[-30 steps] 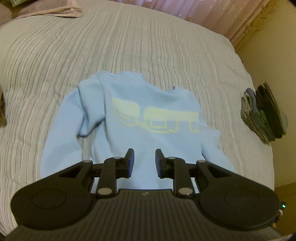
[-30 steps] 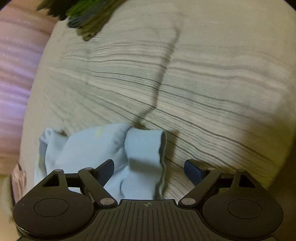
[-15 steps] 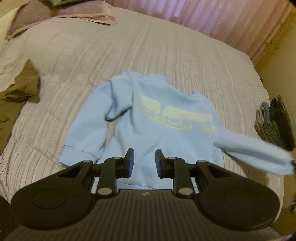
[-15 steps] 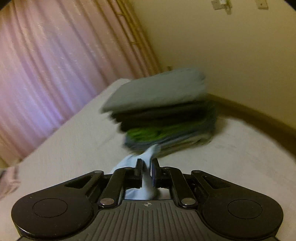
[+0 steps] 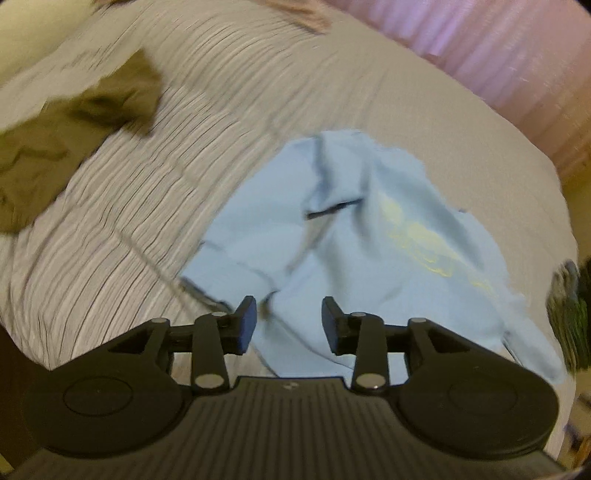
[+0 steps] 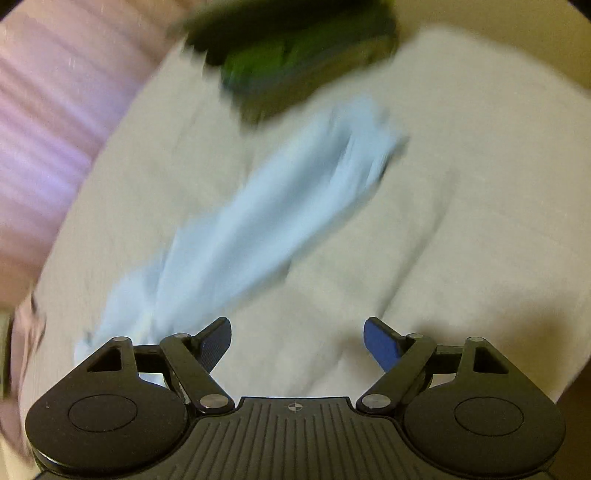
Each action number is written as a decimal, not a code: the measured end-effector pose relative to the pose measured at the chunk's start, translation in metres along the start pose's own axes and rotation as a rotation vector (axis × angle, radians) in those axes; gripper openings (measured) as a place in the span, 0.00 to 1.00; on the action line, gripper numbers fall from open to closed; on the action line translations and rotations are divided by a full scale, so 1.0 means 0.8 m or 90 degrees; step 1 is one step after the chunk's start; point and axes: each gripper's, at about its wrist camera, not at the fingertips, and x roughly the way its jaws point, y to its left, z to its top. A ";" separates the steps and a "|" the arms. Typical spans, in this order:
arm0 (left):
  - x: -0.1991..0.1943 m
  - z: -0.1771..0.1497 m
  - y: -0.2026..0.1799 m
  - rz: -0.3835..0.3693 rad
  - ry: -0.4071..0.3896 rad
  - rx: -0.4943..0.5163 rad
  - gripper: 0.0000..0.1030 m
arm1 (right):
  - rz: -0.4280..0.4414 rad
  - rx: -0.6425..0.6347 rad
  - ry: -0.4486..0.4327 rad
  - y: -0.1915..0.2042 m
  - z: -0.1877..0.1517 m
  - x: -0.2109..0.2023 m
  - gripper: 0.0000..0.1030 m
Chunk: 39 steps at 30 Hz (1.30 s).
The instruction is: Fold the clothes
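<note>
**Around the bed**

A ribbed grey bedspread point(image 5: 155, 206) is covering the bed, stretching out ahead of the jaws. Pink curtains point(image 5: 517, 62) are hanging far ahead, to the right. A cream wall point(image 6: 535, 33) is showing at the upper right, beyond the bed's edge.

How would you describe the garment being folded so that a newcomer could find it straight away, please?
Start at the wide grey ribbed bedspread. Spread across its middle, just beyond the left gripper, lies the light blue sweatshirt. Unlike the crumpled olive garment near the bed's edge, it is pale blue with yellow lettering.
</note>
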 end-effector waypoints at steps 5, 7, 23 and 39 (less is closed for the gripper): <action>0.081 0.005 0.064 -0.009 0.037 -0.127 0.46 | -0.001 -0.026 0.062 0.048 -0.055 0.030 0.79; 0.113 0.007 0.089 -0.012 0.052 -0.177 0.48 | -0.003 -0.034 0.061 0.064 -0.077 0.028 0.79; 0.108 0.237 0.168 0.133 -0.096 0.069 0.05 | 0.051 -0.135 0.020 0.218 -0.119 0.020 0.79; 0.164 0.301 0.061 0.024 -0.041 0.317 0.33 | 0.136 -0.542 0.056 0.356 0.042 0.215 0.79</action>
